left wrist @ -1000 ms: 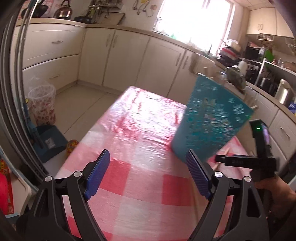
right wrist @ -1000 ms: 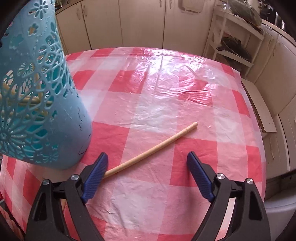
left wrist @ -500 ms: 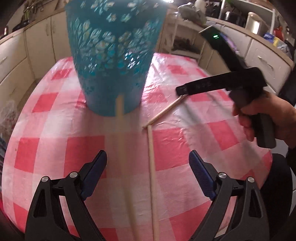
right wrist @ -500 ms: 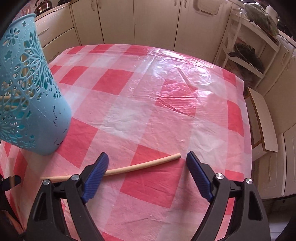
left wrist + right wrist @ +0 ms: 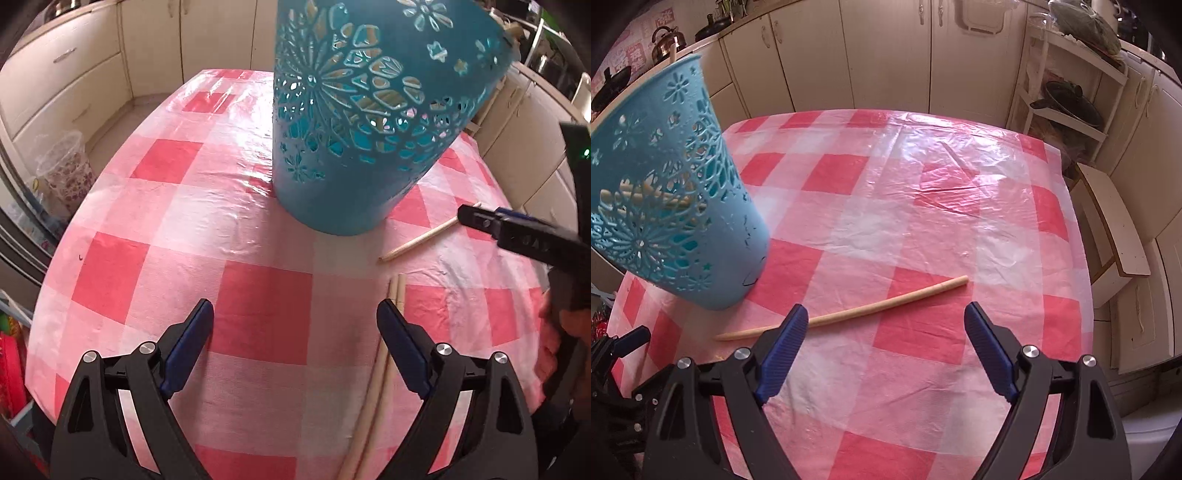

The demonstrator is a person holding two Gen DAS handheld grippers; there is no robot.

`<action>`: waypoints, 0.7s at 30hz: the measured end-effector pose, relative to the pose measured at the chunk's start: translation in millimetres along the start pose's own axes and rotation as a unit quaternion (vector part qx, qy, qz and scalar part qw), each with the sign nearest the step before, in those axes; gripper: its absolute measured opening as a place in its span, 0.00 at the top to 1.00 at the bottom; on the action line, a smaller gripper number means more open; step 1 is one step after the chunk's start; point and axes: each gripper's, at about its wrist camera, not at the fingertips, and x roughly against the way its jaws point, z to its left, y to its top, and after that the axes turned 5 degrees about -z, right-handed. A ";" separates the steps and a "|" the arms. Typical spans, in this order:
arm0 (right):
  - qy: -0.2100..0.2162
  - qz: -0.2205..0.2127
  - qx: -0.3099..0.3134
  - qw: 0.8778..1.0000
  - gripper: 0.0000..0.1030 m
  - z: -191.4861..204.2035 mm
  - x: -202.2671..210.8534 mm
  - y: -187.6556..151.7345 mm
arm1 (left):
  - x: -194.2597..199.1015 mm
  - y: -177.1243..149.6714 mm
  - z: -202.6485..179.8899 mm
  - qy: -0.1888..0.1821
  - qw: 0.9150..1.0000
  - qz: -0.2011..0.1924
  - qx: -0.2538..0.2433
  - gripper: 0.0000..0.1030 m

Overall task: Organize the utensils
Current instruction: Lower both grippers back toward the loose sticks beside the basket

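Both grippers hover wide open and empty over the checked bench (image 5: 923,229): the left gripper (image 5: 295,343), jaws just widened, beside two chopsticks (image 5: 384,369); the right gripper (image 5: 882,347) above a single chopstick (image 5: 879,308) near the blue holder (image 5: 672,206).

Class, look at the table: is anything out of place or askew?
Yes. Three wooden chopsticks lie loose on the checked tablecloth rather than in the blue perforated holder: one by its base, a pair nearer.

Cream kitchen cabinets (image 5: 886,55) along the walls, drawers (image 5: 62,85) at left, open shelf unit (image 5: 1071,92) holding pans, kettle (image 5: 666,38) on the counter, pale floor (image 5: 122,118), patterned bin (image 5: 64,170), daylight glare
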 end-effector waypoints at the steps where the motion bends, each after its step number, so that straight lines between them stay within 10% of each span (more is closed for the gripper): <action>1: -0.002 0.003 0.001 1.000 0.19 2.6 -3.1 1.2 | 5.9 -0.1 -1.8 -0.023 1.000 -0.004 0.001 0.17; 5: -0.007 0.020 -0.011 1.000 0.19 6.1 -19.4 4.0 | 6.7 -7.6 -25.8 -0.054 0.997 0.013 -0.055 0.16; 16: 0.003 0.058 0.065 0.996 0.12 -1.5 -20.6 -0.2 | -4.9 -7.6 -4.9 0.068 0.997 0.017 -0.041 0.17; 21: -0.008 0.050 0.046 0.998 0.07 -21.0 -22.1 -1.2 | 10.2 -8.9 -6.3 0.004 1.000 0.005 -0.028 0.17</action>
